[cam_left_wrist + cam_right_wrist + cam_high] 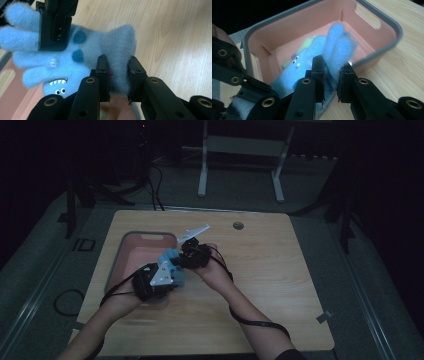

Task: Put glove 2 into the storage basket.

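Item: fuzzy blue glove (75,57) with a monster face — white teeth, small eyes, dark blue spots.
Location: held just above the table (260,270), at the near right rim of the pink bin (131,251); the high view shows it between the two hands, overlapping the bin's edge.
Left hand-held gripper (117,75): clamped on the glove's grey-blue cuff end, fabric pinched between both jaws.
Right hand-held gripper (332,77): closed on the glove's finger end; blue pile bulges up between its jaws.
Bin contents: the right gripper view shows something yellow-green (308,42) lying on the bin floor behind the glove — too blurred to name.
Bin build: pink walls, grey rim, handle slot in the far wall.
Step in hand: by appearance, the glove is stretched between the two hand-held grippers beside the bin; whether it is going in or coming out cannot be told.
Next move calls for: both hands travelling together, keeping the glove taut, then one hand-held gripper letting go before the other so it does not snag.
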`<state>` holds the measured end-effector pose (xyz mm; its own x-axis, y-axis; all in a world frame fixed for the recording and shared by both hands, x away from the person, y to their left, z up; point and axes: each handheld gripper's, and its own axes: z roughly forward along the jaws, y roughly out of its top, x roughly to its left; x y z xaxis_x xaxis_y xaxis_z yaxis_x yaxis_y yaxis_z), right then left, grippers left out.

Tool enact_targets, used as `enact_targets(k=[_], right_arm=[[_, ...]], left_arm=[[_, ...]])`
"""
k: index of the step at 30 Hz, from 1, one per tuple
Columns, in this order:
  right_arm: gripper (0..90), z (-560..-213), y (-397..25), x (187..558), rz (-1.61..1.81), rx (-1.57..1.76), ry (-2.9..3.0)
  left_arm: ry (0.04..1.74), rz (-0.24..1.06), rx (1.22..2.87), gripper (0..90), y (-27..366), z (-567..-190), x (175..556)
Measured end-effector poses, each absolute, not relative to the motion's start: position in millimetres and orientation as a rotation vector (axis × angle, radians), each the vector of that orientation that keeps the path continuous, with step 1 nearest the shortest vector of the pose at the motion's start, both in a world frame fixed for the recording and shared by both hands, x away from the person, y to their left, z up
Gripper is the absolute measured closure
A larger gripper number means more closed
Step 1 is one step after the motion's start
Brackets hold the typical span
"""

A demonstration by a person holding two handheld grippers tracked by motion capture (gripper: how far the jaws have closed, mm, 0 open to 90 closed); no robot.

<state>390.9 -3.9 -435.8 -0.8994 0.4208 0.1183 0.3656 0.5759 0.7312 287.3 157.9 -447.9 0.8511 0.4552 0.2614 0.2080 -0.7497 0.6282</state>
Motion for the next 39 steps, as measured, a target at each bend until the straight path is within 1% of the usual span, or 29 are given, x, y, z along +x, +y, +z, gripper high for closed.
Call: enact_targets(k=[5, 11, 15, 22, 29, 39], right_arm=[[78.8, -436.2, 22.7, 390.2, 1.246, 0.638, 2.756], [78.8, -438.3, 41.6, 391.2, 1.275, 0.624, 2.76], [78.8, -447.0, 54.2, 393.9, 1.269, 0.638, 2.768], [78.8, -463.9, 63.5, 400.9, 1.25, 0.677, 2.798], [78.6, -486.0, 69.4, 404.1, 1.197, 0.715, 2.829], [77.5, -488.9, 76.3, 404.9, 1.113, 0.67, 2.815]], left_arm=[[0.52, 0.565, 2.435, 75.5, 178.7, -449.6, 282.1], [0.554, 0.567, 2.436, 75.5, 195.6, -451.5, 281.7], [0.579, 0.562, 2.444, 75.4, 203.3, -456.7, 283.6], [0.604, 0.537, 2.476, 75.5, 210.9, -468.5, 288.1], [0.641, 0.46, 2.486, 75.4, 218.1, -484.7, 294.5], [0.655, 0.421, 2.528, 75.1, 212.7, -491.7, 306.9]])
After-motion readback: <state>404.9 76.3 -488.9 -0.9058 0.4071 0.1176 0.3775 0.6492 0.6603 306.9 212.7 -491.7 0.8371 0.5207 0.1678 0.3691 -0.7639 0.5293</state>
